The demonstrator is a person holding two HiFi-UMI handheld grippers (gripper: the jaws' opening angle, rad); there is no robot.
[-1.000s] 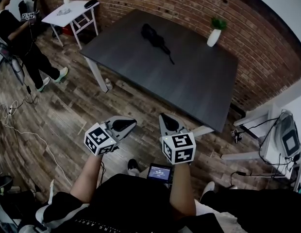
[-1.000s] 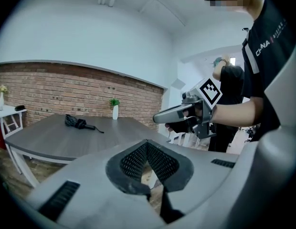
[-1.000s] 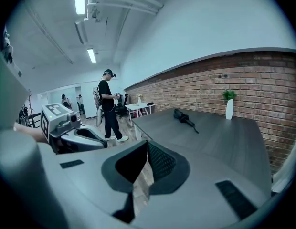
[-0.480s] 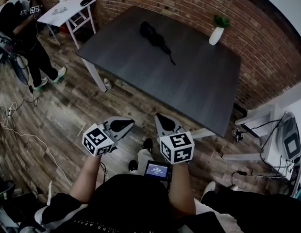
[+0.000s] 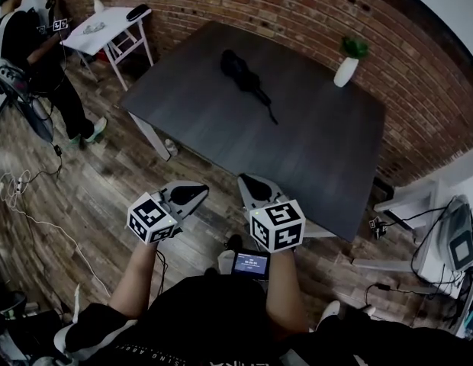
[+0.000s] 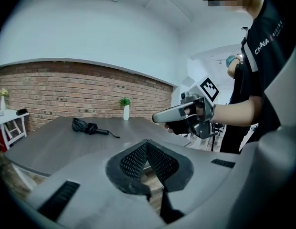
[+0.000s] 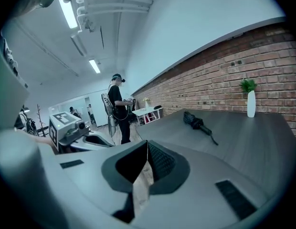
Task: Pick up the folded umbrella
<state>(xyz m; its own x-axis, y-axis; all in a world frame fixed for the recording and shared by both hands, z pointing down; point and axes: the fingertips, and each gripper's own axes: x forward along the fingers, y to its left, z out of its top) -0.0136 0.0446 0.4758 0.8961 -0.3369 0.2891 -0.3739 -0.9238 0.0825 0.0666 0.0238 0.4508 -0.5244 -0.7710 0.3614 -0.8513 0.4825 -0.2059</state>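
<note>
Umbrella (image 5: 244, 73) lies folded on the far half of the table (image 5: 221, 128), well apart from both grippers, its long axis slanting from the bunched canopy at far left to the thin tail at near right. It sits almost straight ahead of the right gripper (image 5: 255, 189), which looks the nearer; the left gripper (image 5: 187, 197) is off to the side. Both are clenched on nothing, held out at waist height over the floor, pointing slightly downward, short of the table's edge.

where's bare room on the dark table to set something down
The whole near half of the dark table, from the folded umbrella to the front edge, is bare. So is the stretch between umbrella and white vase. The small white table is cluttered.
</note>
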